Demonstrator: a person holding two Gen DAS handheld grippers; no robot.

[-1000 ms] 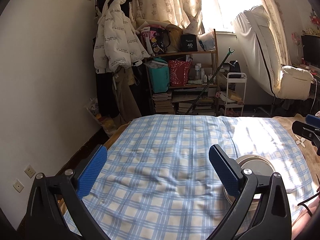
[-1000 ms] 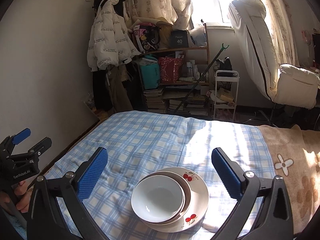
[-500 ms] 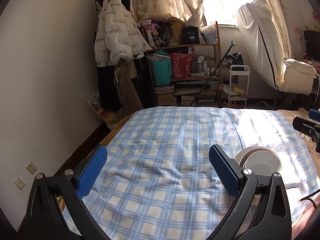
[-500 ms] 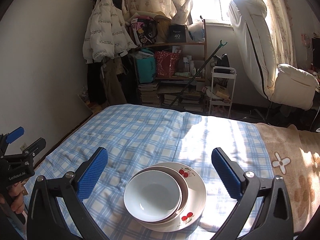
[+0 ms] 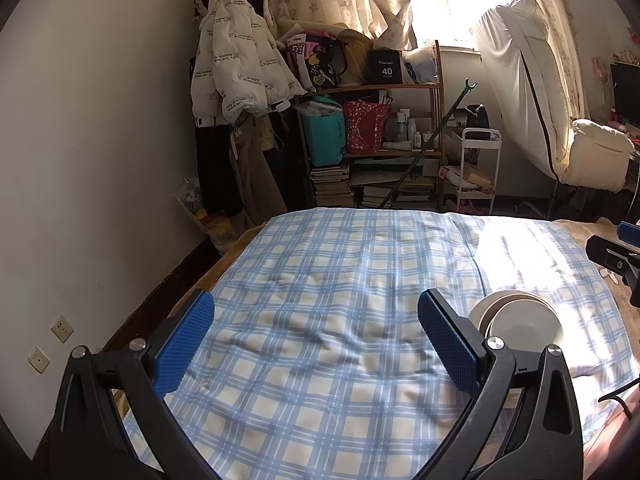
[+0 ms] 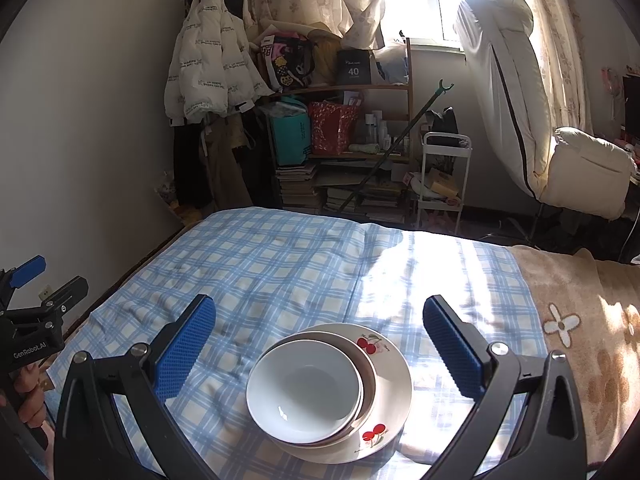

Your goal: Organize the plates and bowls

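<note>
Bowls (image 6: 306, 390) stacked on plate (image 6: 390, 364), claws (image 6: 320, 340) apart.

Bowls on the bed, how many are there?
2. A white bowl sits nested inside a second bowl, and both sit on the cherry plate. More could hide underneath.

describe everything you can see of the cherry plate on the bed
The cherry plate is round, white and glossy, seemingly ceramic, with red cherry prints at its far and near rim. It lies flat on the blue plaid sheet, partly in sunlight. A brown-rimmed dish sits on it, off-centre to the left, with a white bowl nested inside. The right gripper hovers above with jaws wide open, touching nothing. In the left wrist view the stack hides the plate.
</note>
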